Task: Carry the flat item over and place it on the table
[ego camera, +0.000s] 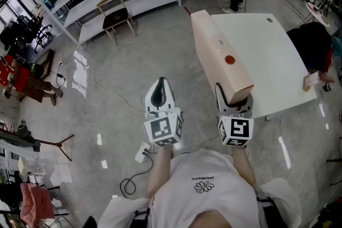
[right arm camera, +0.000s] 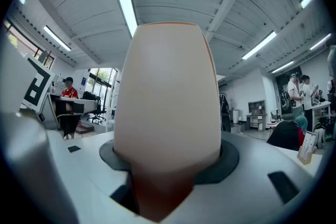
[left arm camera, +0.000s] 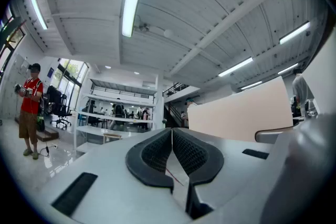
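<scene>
- Gripping the flat item [right arm camera: 168, 102] in the right gripper [ego camera: 233, 97], jaws spread wide around its near end, pads pressing on both broad faces.
- Holding it level and standing on edge: pale beige, long and thin, softly rounded corners, an orange dot [ego camera: 230, 60] and small marks on the narrow top edge.
- Stretching away along the left edge of the white table [ego camera: 267, 56]; touching the top or just above it, cannot tell.
- Carrying nothing in the left gripper [ego camera: 159, 94], jaws pressed together, out over the grey floor [ego camera: 107, 115] beside the flat item.
</scene>
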{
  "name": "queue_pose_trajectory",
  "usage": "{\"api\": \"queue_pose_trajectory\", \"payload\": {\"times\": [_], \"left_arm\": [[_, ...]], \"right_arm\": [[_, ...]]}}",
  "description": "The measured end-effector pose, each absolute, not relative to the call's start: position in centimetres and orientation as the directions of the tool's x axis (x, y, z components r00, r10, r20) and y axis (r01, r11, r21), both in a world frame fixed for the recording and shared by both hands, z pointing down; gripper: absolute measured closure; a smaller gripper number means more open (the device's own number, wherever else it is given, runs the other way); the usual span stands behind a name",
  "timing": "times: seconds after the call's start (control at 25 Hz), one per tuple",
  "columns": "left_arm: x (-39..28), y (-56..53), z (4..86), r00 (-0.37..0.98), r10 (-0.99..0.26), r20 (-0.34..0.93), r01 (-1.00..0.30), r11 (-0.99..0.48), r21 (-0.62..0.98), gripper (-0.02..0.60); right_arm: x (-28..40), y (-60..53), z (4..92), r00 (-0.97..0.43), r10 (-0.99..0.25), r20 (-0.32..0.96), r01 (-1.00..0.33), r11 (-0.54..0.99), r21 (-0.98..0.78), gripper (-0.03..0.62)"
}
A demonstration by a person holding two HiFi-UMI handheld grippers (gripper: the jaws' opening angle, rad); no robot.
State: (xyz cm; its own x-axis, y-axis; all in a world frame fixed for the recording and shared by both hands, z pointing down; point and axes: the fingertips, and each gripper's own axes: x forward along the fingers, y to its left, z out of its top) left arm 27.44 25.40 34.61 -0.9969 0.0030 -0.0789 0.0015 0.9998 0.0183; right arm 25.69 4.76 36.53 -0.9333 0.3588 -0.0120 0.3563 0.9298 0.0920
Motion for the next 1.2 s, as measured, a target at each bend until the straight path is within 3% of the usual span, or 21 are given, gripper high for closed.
{"api": "queue_pose_trajectory", "payload": {"times": [0.48, 0.72, 1.2], "left_arm": [[28.0, 24.8, 34.9, -0.997, 0.032, -0.068, 0.030, 0.999, 0.025, 0.560], [27.8, 25.8, 34.6, -0.996, 0.044, -0.073, 0.042, 0.999, 0.022, 0.560], [25.1, 26.4, 35.4, -0.995, 0.067, -0.074, 0.062, 0.996, 0.064, 0.560]], "right_arm": [[25.5, 3.8, 36.9, -0.926, 0.378, -0.003, 0.377, 0.924, 0.071, 0.306], [25.3, 4.2, 37.3, -0.914, 0.407, -0.002, 0.406, 0.911, -0.067, 0.306], [22.5, 2.9, 37.3, -0.918, 0.398, -0.003, 0.397, 0.915, -0.072, 0.306]]}}
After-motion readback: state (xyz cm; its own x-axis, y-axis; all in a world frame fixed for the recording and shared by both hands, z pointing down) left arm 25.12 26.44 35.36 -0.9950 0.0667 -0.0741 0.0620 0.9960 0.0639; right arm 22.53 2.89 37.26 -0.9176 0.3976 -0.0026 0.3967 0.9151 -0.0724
